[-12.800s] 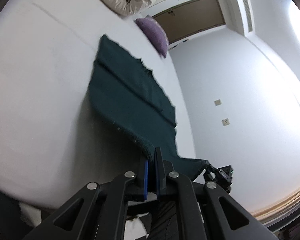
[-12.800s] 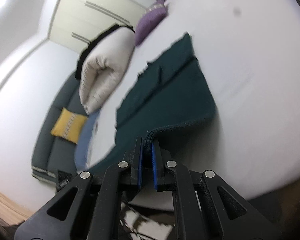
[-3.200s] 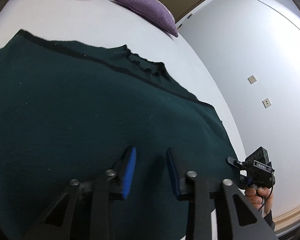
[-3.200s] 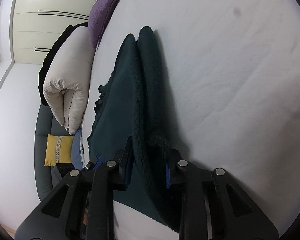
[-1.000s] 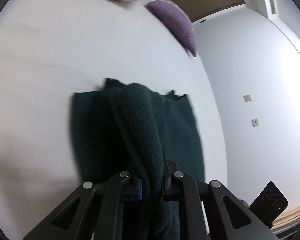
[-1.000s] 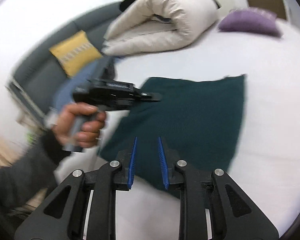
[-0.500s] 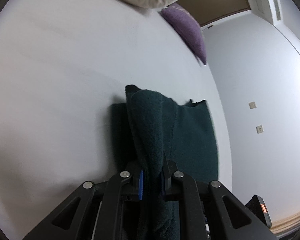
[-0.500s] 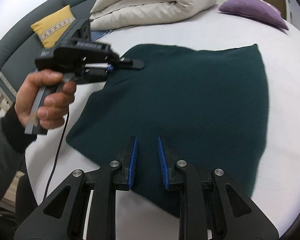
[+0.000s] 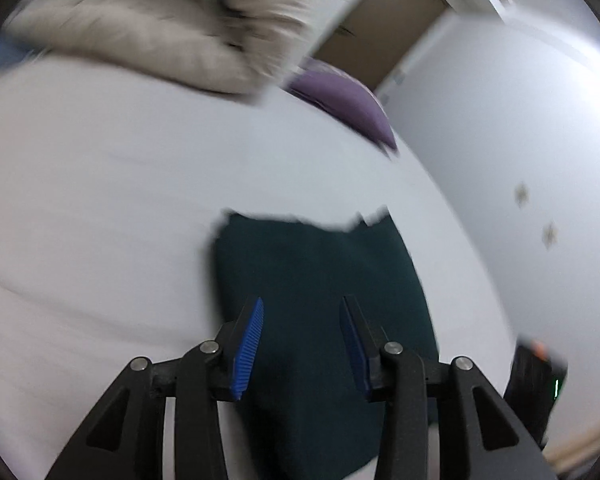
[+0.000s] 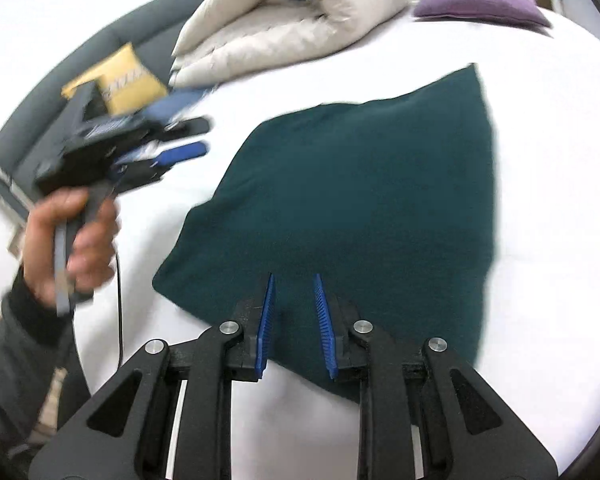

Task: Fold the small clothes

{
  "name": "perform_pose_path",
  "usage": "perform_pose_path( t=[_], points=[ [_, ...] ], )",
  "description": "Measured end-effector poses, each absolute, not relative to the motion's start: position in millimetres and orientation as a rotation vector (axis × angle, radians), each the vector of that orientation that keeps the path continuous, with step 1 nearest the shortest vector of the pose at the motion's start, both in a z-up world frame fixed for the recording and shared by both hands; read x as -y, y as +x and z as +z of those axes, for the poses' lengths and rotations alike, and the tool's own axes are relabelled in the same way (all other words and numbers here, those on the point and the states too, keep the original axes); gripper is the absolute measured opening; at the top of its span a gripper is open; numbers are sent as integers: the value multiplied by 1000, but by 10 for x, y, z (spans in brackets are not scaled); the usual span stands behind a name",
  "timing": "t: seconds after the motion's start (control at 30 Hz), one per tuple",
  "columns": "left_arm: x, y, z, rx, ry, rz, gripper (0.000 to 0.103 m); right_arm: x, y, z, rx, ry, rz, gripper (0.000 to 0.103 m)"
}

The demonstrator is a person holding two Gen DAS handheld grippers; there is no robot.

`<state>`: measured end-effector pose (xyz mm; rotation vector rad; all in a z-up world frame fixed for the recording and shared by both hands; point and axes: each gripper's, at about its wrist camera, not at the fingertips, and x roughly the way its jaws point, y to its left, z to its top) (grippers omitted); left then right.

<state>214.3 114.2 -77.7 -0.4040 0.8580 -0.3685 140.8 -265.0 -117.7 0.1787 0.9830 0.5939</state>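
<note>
A dark green knitted garment [image 10: 356, 200] lies folded into a flat rectangle on the white bed [image 10: 540, 160]. It also shows in the left wrist view [image 9: 320, 276]. My left gripper [image 9: 302, 320] is open and empty, held above the garment's near part. It shows in the right wrist view [image 10: 188, 140] to the left of the garment, held in a hand. My right gripper [image 10: 296, 304] is open and empty over the garment's near edge.
A rolled cream duvet [image 10: 300, 12] and a purple cushion [image 10: 480, 0] lie at the far end of the bed. A grey sofa [image 10: 32, 120] with a yellow cushion [image 10: 120, 76] stands to the left. A white wall [image 9: 520, 140] rises on the right.
My left gripper has let go of the garment fold, opened, and pulled back to the left. The garment now lies flat. My right gripper stays open over its near edge.
</note>
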Motion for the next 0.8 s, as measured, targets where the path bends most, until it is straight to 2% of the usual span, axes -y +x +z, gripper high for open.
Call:
perform_pose_path(
  t=[0.13,0.2,0.4,0.5,0.57,0.63,0.73,0.77,0.8],
  points=[
    [-822,2064,-1194,-947,-299,-363,41,2932,1461,-1501,-1031,276,582,17],
    [-832,2003,-1286,-912,-281,-352,33,3122,1432,-1562,-1027,383,592,15],
    [-1003,1898,-1227,-924,-286,-364,30,3387,1363,-1659,-1060,511,652,15],
    [-978,1850,-994,-884,-239,-314,35,3511,1356,-1580,-1073,540,659,21],
    [-955,1912,-806,-841,-256,-323,47,3628,1417,-1356,-997,600,694,21],
    [-854,2061,-699,-824,-243,-337,48,3620,1609,-1207,-960,650,717,21],
    [-651,2461,-617,-810,-231,-333,48,3348,2076,-1009,-940,638,767,35],
    [-623,2570,-622,-819,-244,-335,48,3261,2227,-1011,-955,640,785,46],
    [-580,2748,-651,-826,-274,-340,48,3145,2441,-1059,-981,648,792,50]
  ],
)
